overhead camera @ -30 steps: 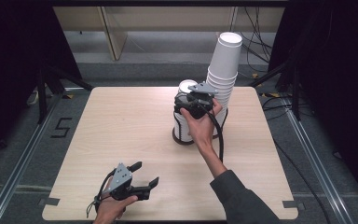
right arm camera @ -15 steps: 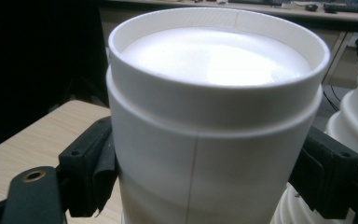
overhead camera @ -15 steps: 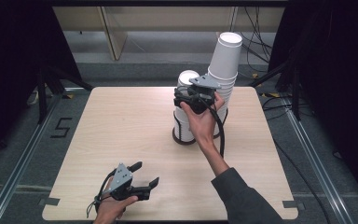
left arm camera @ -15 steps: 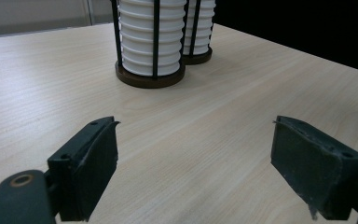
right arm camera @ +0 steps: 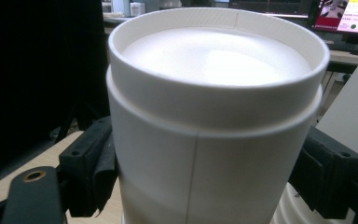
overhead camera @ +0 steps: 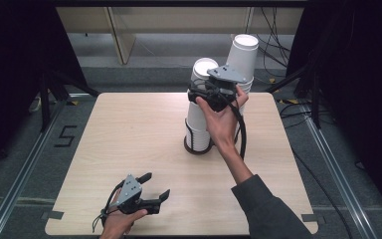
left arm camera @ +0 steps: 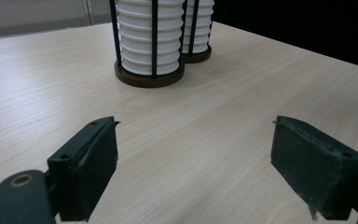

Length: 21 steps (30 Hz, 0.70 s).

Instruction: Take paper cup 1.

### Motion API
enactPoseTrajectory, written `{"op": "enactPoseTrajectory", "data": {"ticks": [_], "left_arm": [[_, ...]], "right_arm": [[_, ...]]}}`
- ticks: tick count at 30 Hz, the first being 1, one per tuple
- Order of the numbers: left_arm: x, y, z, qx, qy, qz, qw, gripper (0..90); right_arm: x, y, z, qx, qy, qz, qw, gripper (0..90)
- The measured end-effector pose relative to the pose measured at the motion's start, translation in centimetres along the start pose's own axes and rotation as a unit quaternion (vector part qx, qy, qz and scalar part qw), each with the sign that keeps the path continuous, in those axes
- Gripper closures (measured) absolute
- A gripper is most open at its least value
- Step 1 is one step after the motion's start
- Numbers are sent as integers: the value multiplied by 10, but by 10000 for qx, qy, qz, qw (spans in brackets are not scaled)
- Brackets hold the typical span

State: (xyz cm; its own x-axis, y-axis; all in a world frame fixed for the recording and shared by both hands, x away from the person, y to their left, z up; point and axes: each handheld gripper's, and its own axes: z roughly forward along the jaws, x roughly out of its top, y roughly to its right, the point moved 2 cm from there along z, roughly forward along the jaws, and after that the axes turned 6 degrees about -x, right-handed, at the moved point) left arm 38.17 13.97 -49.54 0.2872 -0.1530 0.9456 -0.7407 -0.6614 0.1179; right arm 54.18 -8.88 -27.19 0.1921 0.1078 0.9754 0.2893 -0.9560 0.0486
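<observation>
Two black wire racks of white paper cups stand side by side toward the far right of a pale wooden table [overhead camera: 129, 129], the nearer rack [overhead camera: 198, 142] a little inside the far edge and the taller stack [overhead camera: 242, 57] behind it leaning outward past that edge. The right gripper [overhead camera: 210, 94], held above the nearer rack, is clamped on an upside-down white paper cup [right arm camera: 214, 121]; in the right gripper view its black jaws press the cup's wall on both sides, with the top of the stack just below it. The cup's flat base [overhead camera: 205, 67] faces up in the high view. The left gripper [overhead camera: 151, 191] rests low near the table's near edge, left of centre, its jaws apart with nothing between them; in the left gripper view bare wood lies between them and the rack bases [left arm camera: 149, 77] farther off. The whole left half and the near right part of the tabletop lie open, well apart from both racks. Around the table runs grey carpet with a metal rail [overhead camera: 25, 164] at the left and cables [overhead camera: 273, 50] at the far right; dark curtains close both sides, and pale wooden furniture [overhead camera: 119, 35] stands beyond the far edge.
</observation>
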Motion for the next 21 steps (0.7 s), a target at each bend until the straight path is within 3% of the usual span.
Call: {"op": "enactPoseTrajectory", "data": {"ticks": [6,11,14,21], "left_arm": [[0,0,0,-5,-3,3,10000,143],[0,0,0,1,-14,0,10000,143],[-1,0,1,5,-27,9,10000,143],[0,0,0,27,-11,0,10000,143]], "right_arm": [[14,3,-20,242,211,60,9995,185],[13,5,-39,482,266,19,9985,185],[2,5,-57,733,144,43,9972,185],[-27,4,-71,1018,-81,-26,9948,185]]}}
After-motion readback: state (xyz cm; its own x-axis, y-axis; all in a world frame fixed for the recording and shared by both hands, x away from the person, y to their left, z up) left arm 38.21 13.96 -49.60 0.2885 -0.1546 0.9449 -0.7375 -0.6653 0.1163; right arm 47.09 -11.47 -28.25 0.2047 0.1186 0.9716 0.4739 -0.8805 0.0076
